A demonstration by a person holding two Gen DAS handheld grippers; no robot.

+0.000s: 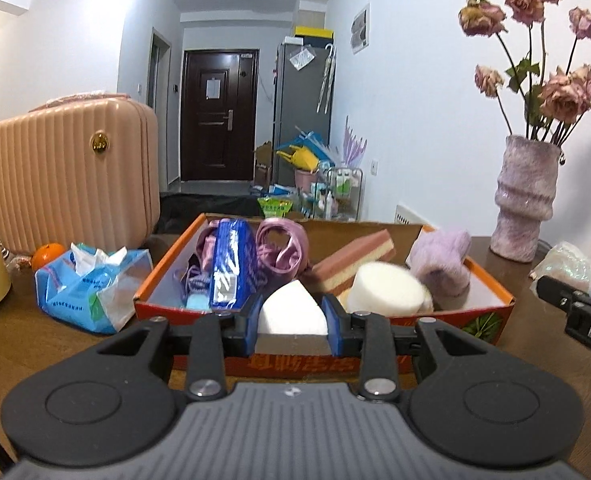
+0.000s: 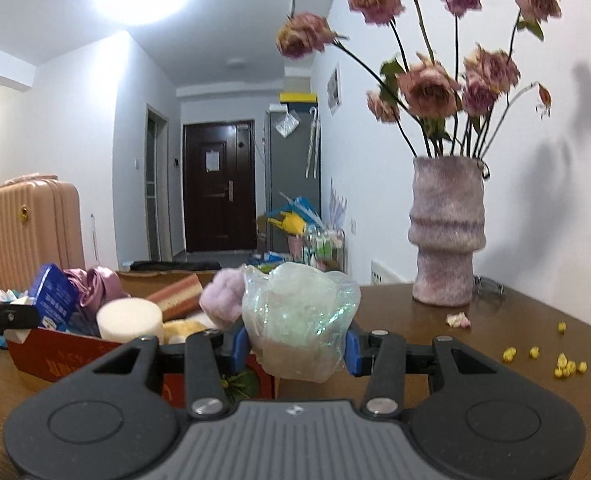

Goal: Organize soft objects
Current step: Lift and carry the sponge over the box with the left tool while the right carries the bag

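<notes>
My left gripper (image 1: 292, 314) is shut on a white wedge sponge (image 1: 291, 310) just in front of the orange cardboard box (image 1: 491, 314). The box holds a round white sponge (image 1: 389, 289), a pink layered sponge (image 1: 355, 258), a fuzzy lilac item (image 1: 441, 260), a purple satin cloth (image 1: 281, 248) and a blue packet (image 1: 233, 262). My right gripper (image 2: 295, 346) is shut on a crinkly iridescent plastic bag (image 2: 299, 316), held at the box's right end (image 2: 55, 354). The right gripper shows at the right edge of the left wrist view (image 1: 583, 312).
A blue tissue pack (image 1: 91, 284), an orange (image 1: 47, 255) and a pink suitcase (image 1: 71, 172) sit left of the box. A purple vase of dried roses (image 2: 447, 232) stands at the right. Yellow bits (image 2: 563, 364) and a petal (image 2: 458, 319) lie on the wooden table (image 2: 515, 392).
</notes>
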